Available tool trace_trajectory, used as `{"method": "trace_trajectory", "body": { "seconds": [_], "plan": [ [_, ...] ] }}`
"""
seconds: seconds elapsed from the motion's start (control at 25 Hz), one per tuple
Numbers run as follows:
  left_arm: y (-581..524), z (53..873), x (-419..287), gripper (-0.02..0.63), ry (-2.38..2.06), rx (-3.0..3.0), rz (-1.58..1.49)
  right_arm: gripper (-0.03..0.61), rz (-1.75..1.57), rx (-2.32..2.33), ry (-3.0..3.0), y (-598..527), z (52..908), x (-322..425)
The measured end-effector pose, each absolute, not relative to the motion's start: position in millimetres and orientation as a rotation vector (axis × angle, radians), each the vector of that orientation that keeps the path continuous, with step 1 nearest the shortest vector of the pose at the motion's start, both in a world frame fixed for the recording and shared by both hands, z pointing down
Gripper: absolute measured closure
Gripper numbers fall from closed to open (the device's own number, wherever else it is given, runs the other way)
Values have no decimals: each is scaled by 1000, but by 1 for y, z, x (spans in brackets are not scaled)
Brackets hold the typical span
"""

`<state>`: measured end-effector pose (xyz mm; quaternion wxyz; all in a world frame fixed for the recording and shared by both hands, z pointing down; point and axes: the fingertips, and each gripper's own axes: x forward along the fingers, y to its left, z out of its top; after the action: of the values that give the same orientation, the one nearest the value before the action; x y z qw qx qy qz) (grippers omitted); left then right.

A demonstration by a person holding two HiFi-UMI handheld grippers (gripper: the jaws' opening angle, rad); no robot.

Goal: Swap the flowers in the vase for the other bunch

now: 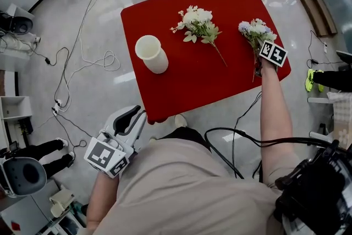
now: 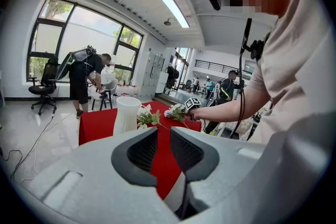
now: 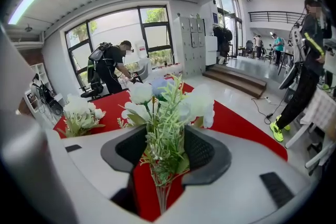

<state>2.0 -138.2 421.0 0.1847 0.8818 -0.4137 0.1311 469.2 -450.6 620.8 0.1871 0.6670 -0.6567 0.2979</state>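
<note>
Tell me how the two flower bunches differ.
The middle bunch is all white; the right bunch includes a pale purple bloom. The middle bunch lies free beside the vase; the right bunch sits between the right gripper's parted jaws. Both are leafy, outside the vase.

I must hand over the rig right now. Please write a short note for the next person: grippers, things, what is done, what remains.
Left gripper: off the red table, near the body, jaws slightly apart, empty.
Right gripper: at the table's right edge, jaws open around the purple-and-white bunch, which lies on the table.
White vase: upright, empty, on the table's left part.
White bunch: lying mid-table, no gripper on it.
Done: vase holds no flowers.
Left: put the other bunch in; which bunch came out, the pictures do not tell.
</note>
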Motion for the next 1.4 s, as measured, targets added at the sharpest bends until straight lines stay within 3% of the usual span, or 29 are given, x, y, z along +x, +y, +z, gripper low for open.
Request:
{"method": "trace_trajectory", "body": {
  "seconds": [0.36,0.88,1.4],
  "plan": [
    [-137,417,0,555,-1138,2510,357,304,827,1887,-1854,-439,607,470],
    [-117,414,-9,555,-1104,2542,319,304,766,1942,-1871,-407,570,467],
    [-88,413,-28,555,-1102,2548,288,331,664,1893,-1979,-346,530,407]
  ]
}}
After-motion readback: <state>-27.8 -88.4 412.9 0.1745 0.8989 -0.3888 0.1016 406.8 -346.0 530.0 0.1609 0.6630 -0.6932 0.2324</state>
